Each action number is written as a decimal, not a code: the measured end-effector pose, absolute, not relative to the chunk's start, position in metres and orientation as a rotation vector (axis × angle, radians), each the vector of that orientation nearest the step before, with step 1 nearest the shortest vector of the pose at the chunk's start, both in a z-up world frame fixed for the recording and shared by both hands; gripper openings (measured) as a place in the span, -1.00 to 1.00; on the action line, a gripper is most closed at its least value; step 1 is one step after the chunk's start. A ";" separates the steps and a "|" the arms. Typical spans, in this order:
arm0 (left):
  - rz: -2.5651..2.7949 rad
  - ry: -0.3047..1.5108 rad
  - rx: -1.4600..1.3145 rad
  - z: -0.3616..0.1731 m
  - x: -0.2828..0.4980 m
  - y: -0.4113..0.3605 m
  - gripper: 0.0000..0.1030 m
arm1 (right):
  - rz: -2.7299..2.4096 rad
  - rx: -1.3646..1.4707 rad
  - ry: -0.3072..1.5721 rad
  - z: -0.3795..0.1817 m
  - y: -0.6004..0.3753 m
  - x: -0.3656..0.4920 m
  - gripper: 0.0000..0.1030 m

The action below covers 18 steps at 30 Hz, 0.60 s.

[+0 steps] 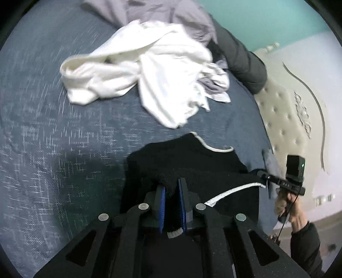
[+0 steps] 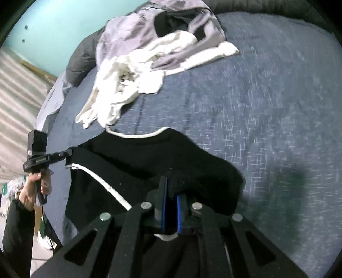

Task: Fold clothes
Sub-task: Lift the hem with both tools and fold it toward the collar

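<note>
**A:** Blue-grey bedspread [image 1: 53, 132] under me, teal wall [image 1: 267, 19] at upper right. The black garment [image 1: 192, 162] lies at lower centre, white-trimmed edge towards the top of the frame.

**B:** Its long axis?

**A:** I judge it runs left to right, stretched between my tongs. Left gripper [image 1: 172, 186] and right gripper [image 2: 171, 190] are both nearly closed, each pinching a bunched corner.

**B:** Risk?

**A:** The thick knit could slip from one pinch, skewing the fold. It could also drag into the white pile [image 1: 145, 70] above.
</note>
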<state>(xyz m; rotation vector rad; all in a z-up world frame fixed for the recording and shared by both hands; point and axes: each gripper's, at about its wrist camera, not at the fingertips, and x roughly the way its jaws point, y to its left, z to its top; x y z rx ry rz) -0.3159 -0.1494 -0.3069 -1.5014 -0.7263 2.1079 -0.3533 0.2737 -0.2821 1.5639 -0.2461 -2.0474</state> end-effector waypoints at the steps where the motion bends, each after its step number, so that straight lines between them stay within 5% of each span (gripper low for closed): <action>1: 2.115 -0.742 -1.490 -0.307 -0.315 -0.152 -0.59 | -2.057 1.566 -0.267 -0.286 0.276 -0.354 -0.85; 7: 2.229 -0.732 -1.406 -0.286 -0.303 -0.170 -0.13 | -2.111 1.452 -0.316 -0.272 0.287 -0.345 -0.79; 18: 2.266 -0.392 -1.378 -0.265 -0.264 -0.140 -0.13 | -2.145 1.335 -0.430 -0.243 0.299 -0.324 -0.69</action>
